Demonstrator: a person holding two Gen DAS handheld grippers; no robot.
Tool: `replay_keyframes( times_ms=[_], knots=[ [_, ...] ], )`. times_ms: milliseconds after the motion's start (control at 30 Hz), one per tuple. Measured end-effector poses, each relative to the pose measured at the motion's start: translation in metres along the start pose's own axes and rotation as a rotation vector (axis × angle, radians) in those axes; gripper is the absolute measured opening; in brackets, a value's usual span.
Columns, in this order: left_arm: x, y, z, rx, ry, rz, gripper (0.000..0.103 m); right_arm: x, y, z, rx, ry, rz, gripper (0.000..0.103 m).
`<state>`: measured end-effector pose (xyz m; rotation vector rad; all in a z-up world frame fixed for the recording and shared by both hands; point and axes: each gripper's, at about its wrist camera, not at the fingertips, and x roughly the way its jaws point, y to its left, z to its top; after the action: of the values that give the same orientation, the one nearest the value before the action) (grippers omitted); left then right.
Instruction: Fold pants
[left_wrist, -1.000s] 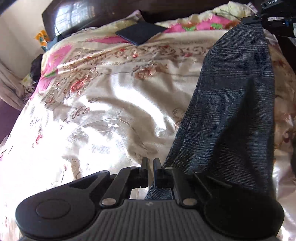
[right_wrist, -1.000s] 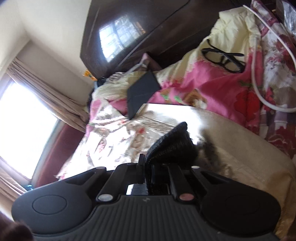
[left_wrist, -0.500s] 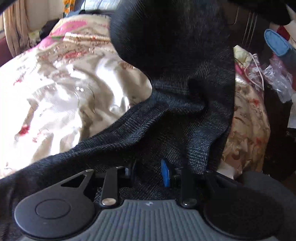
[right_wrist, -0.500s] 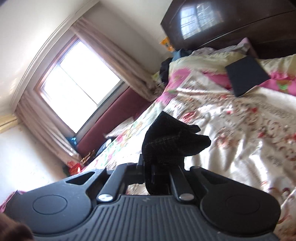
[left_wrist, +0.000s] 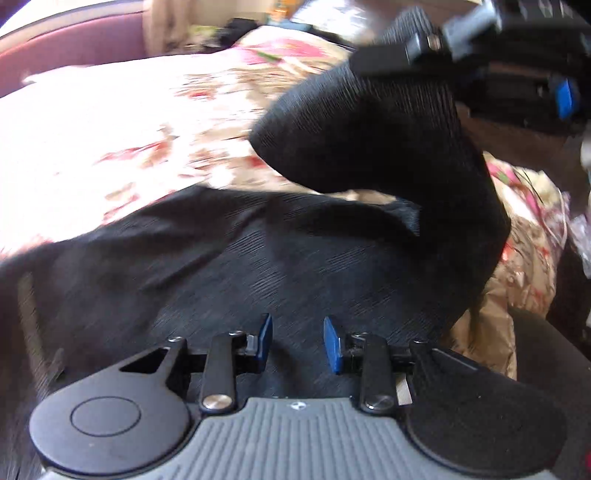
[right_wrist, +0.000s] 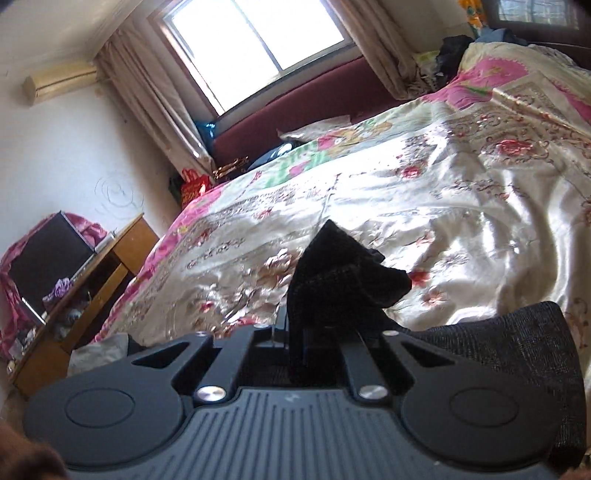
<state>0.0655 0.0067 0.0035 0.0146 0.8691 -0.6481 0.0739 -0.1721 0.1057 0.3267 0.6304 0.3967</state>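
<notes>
The dark knit pants (left_wrist: 303, 266) lie spread across the near part of the bed, their fabric filling the foreground of the left wrist view, while one end rises in a thick fold toward the upper right, where it hangs from the right gripper (left_wrist: 417, 55). In the right wrist view that gripper (right_wrist: 295, 332) has its jaws nearly closed, pinching a bunched tuft of the pants (right_wrist: 343, 280) that stands up between them, and more of the cloth shows at the near right. The left gripper (left_wrist: 297, 341) hovers just over the flat part of the pants; its jaws have just been opening and stand narrowly apart with nothing pinched between the blue pads (left_wrist: 264, 334). Beyond lies the floral satin bedspread (right_wrist: 461, 192), with a window (right_wrist: 258, 40) and curtains on the far wall and a wooden desk (right_wrist: 110, 266) at the left.
</notes>
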Motion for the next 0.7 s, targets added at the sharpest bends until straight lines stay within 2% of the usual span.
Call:
replay_keyframes(
  times_ms=[133, 267, 467, 700],
  knots=[
    [-0.037, 0.030, -0.027, -0.134, -0.055, 0.039, 0.050, 0.039, 0.044, -0.021, -0.147, 0.090, 0.002, 0.007],
    [-0.060, 0.043, -0.048, -0.197, -0.102, 0.069, 0.050, 0.074, 0.084, -0.041, -0.277, 0.157, -0.007, 0.008],
    [-0.074, 0.052, -0.059, -0.229, -0.151, 0.061, 0.050, 0.098, 0.120, -0.047, -0.304, 0.163, 0.005, 0.008],
    [-0.086, 0.059, -0.064, -0.268, -0.165, 0.030, 0.050, 0.116, 0.161, -0.051, -0.354, 0.135, 0.041, 0.008]
  ],
)
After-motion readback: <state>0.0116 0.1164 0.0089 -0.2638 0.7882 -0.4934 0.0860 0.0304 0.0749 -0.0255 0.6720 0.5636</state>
